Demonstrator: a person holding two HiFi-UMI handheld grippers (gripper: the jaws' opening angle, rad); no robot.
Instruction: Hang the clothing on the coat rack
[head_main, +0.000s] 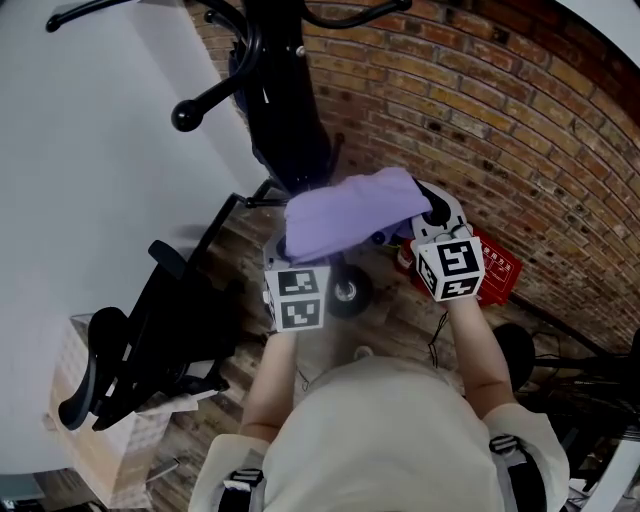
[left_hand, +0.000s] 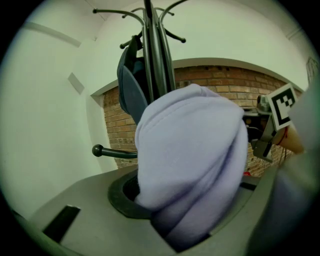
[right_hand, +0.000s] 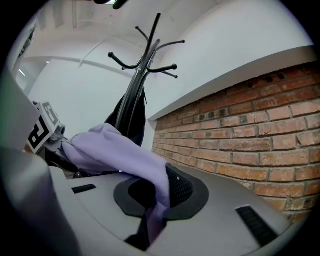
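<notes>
- Coat rack (head_main: 215, 98): black, with curved arms ending in knobs. It stands against the white wall (head_main: 90, 150), where that wall meets the brick wall (head_main: 480, 110). I place every item below from it.
- Dark garment (left_hand: 130, 80): already hanging on the coat rack, draped down along its pole.
- Purple garment (head_main: 350, 215): soft lavender fabric, held in the air just on my side of the coat rack's pole and slung between the two grippers. I see it touching no arm of the rack. From the left gripper view the rack's upper arms rise above and behind it.
- Left gripper (head_main: 280, 255): on the near side of the coat rack, towards the white wall. Its jaws are clamped on a thick bunched fold of the purple garment, which fills the gap between them.
- Right gripper (head_main: 432, 212): on the near side of the coat rack, towards the brick wall. Its jaws are pinched nearly together on a thin edge of the same garment, and the cloth trails away towards the left gripper.
- Office chair (head_main: 150, 330): black, standing on the floor on the white-wall side of the coat rack, near its foot.
- Cardboard box (head_main: 80, 440): beyond the chair as counted from the coat rack, against the white wall.
- Red box (head_main: 500, 270): on the floor on the brick-wall side of the coat rack, at the base of the bricks.
- Small wheel (head_main: 348, 292): on the floor below the held garment, near the coat rack's foot.
</notes>
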